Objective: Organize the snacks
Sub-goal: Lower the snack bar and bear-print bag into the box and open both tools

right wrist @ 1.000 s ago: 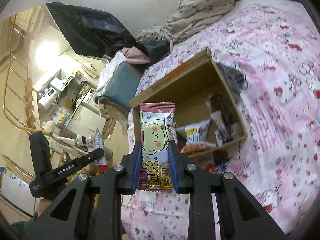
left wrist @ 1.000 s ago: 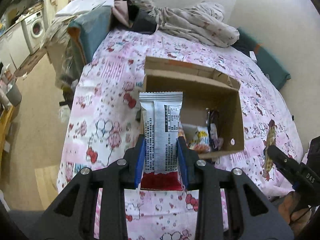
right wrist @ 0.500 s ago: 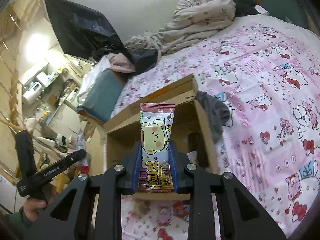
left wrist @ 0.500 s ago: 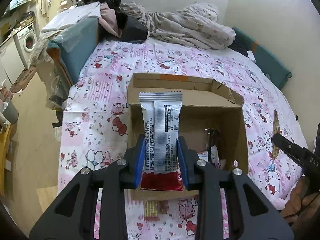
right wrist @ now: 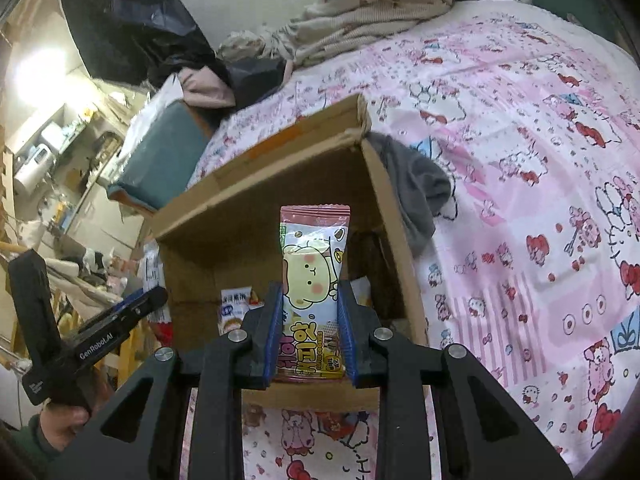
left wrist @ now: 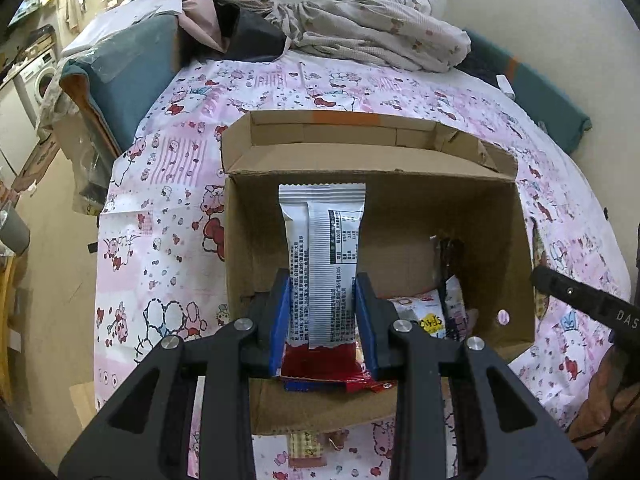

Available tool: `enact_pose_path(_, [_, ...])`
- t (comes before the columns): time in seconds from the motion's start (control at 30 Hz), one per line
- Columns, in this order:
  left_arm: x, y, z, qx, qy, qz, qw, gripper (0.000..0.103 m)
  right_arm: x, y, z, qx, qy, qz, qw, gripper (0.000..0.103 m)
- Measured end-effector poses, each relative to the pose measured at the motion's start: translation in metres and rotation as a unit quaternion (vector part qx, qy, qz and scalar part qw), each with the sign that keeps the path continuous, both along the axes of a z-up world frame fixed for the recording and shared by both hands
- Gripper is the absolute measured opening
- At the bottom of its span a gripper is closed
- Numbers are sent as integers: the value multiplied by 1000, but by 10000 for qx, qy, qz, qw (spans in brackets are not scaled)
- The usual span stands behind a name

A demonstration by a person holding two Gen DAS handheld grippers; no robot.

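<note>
1. Both views: strong fisheye bend, dark vignette at the corners, straight edges bowed toward the rim.
2. Left wrist view: even, soft indoor light; pink bedsheet (left wrist: pixel 168 184) well lit, no hard shadows.
3. Cardboard box (left wrist: pixel 372 152) interior shaded, right inner wall darkest.
4. Right wrist view: blown-out glare from a bright light (right wrist: pixel 36 76) at upper left; surroundings there washed and hazy.
5. Foil wrapper (left wrist: pixel 322 248) shows faint sheen; print sharp.
6. Centre crisp in both; rims soft, slightly smeared.
</note>
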State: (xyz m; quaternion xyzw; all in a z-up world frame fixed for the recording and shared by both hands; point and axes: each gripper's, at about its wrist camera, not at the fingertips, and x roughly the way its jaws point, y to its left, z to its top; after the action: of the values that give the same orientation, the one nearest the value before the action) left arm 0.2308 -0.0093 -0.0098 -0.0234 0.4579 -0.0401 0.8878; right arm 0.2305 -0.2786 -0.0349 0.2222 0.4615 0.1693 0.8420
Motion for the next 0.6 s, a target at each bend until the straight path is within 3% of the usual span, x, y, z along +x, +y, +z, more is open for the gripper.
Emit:
enact_pose_path(0.3, [3, 2, -4, -13, 7, 37, 10000, 27, 1, 27, -17, -812, 245, 379, 9957, 28])
enact_pose_path(0.6, [5, 5, -5, 57, 22, 84, 9999, 27, 3, 23, -17, -581, 262, 351, 9974, 28])
